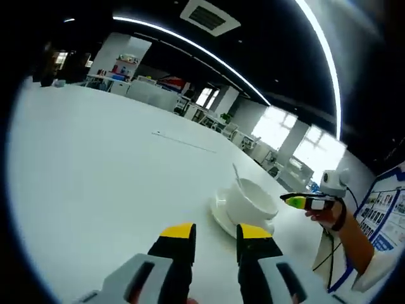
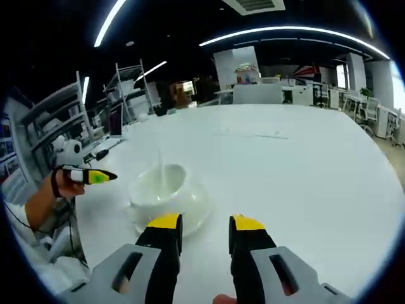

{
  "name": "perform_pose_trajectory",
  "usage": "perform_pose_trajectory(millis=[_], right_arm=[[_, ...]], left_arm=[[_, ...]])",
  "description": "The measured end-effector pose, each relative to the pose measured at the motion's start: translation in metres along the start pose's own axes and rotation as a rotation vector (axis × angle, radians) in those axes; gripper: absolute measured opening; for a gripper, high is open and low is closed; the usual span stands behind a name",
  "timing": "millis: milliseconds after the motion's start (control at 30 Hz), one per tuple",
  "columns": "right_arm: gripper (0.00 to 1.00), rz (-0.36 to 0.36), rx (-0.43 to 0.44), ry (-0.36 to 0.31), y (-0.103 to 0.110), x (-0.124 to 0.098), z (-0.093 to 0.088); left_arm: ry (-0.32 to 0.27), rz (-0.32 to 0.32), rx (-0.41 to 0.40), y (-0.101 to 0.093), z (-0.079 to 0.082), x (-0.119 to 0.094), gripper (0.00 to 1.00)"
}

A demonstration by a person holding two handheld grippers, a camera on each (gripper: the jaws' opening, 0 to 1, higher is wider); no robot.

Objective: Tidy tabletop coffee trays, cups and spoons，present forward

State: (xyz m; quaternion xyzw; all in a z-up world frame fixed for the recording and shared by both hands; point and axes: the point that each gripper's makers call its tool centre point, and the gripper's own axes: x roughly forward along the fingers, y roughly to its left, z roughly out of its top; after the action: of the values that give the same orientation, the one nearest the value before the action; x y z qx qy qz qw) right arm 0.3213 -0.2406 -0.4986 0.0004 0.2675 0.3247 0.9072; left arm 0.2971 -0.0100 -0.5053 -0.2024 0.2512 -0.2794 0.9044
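Note:
A white cup (image 1: 253, 197) stands on a white saucer (image 1: 221, 212) on the white table (image 1: 95, 158), with a spoon (image 1: 236, 171) leaning inside it. My left gripper (image 1: 216, 234) hovers just short of the saucer, its jaws apart with nothing between them. Beyond the cup, a hand holds the right gripper (image 1: 304, 201). In the right gripper view, the cup (image 2: 158, 183), saucer (image 2: 193, 212) and spoon (image 2: 161, 168) lie just ahead and left of my open, empty right gripper (image 2: 205, 223). The left gripper (image 2: 88, 176) shows at the far left, held in a hand.
A thin line-like object (image 1: 183, 140) lies farther out on the table (image 2: 304, 164), seen also as a faint streak (image 2: 253, 134). Metal shelves (image 2: 38, 126) stand beyond the table's left edge. A poster board (image 1: 386, 215) and a cable (image 1: 329, 253) are near the person's arm.

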Motion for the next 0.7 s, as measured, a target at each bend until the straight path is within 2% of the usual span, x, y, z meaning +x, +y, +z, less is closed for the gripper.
perform_pose_trajectory(millis=[133, 200, 233, 300, 400, 467, 533, 700], right_arm=[[0.3, 0.026, 0.05, 0.025, 0.003, 0.008, -0.005], [0.3, 0.039, 0.069, 0.039, 0.006, 0.012, -0.008], [0.3, 0.051, 0.088, 0.064, 0.008, 0.015, -0.013], [0.3, 0.077, 0.151, 0.091, 0.012, 0.019, -0.019], [0.29, 0.115, 0.231, 0.085, 0.013, 0.026, -0.021], [0.29, 0.115, 0.242, 0.09, 0.011, 0.027, -0.023], [0.29, 0.122, 0.277, 0.087, 0.009, 0.029, -0.025], [0.29, 0.128, 0.331, 0.095, 0.006, 0.035, -0.026]], left_arm=[[0.017, -0.003, -0.039, 0.0, -0.001, 0.008, 0.27], [0.058, -0.007, -0.065, -0.001, -0.006, 0.012, 0.27], [0.094, -0.023, -0.105, -0.006, -0.012, 0.014, 0.27], [0.126, -0.041, -0.109, -0.009, -0.018, 0.02, 0.27], [0.115, -0.053, -0.187, -0.012, -0.015, 0.025, 0.28], [0.092, -0.062, -0.232, -0.012, -0.011, 0.027, 0.28], [0.099, -0.06, -0.24, -0.006, -0.009, 0.031, 0.28], [0.112, -0.075, -0.316, -0.019, -0.016, 0.041, 0.28]])
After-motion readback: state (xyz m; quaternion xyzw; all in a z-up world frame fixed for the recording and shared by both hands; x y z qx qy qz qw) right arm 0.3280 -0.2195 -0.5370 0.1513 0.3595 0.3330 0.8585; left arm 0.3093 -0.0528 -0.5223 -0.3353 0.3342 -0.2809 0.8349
